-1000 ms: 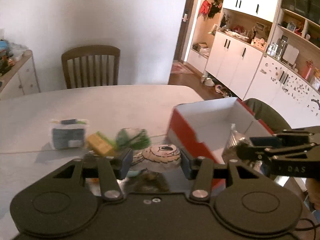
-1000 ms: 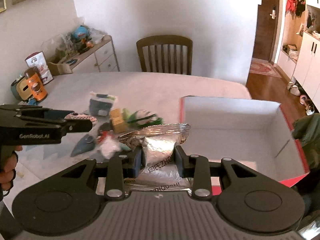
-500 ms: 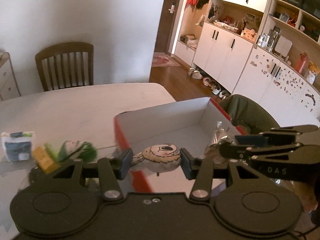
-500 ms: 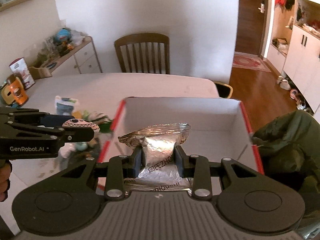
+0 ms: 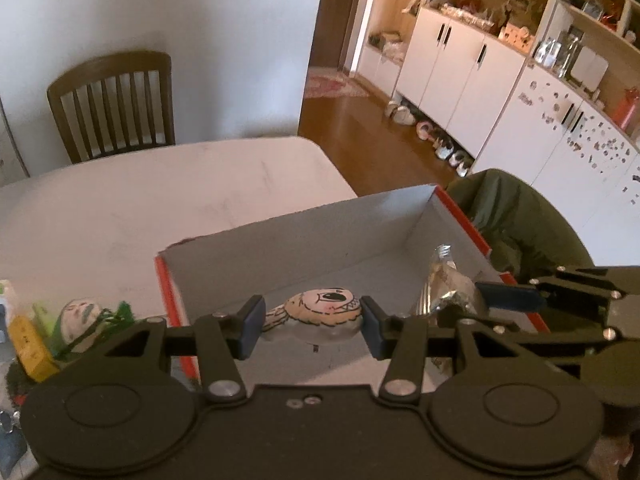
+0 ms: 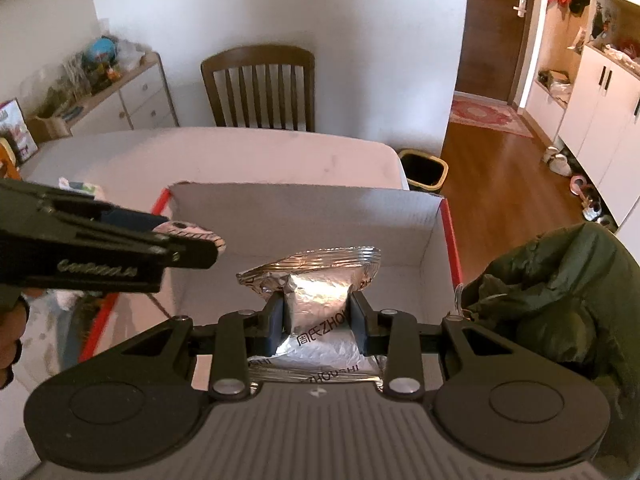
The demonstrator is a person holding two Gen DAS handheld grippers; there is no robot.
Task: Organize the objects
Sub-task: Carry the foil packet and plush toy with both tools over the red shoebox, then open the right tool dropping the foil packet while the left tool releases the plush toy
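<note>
While both tools hang over the open box, each one has something to drop in. The surface (image 5: 168,184) is big and pale, and the box (image 5: 304,248) sits at its near right corner, with a chair (image 5: 116,100) at the far edge. The box is white inside with red rims, and I can see nothing lying on its floor.

The right tool (image 6: 318,314) is squeezed tight on a silver foil bag (image 6: 316,276). The bag stands up between the two fingers, its crimped wide end runs left to right, and it hangs over the near part of the box. The left tool (image 5: 312,326) is partly closed on a small flat toy with a cartoon face (image 5: 316,312). The toy's long side runs left to right, from one pad to the other, and it is over the near left part of the box.

So the box floor lies right under both things, just below the tools. I think the next step is to open up and let go. The toy could land close to the left wall, so going a bit lower first may help.

More small things wait on the surface left of the box, like a green stringy toy (image 5: 86,320) and a yellow block (image 5: 30,342).
</note>
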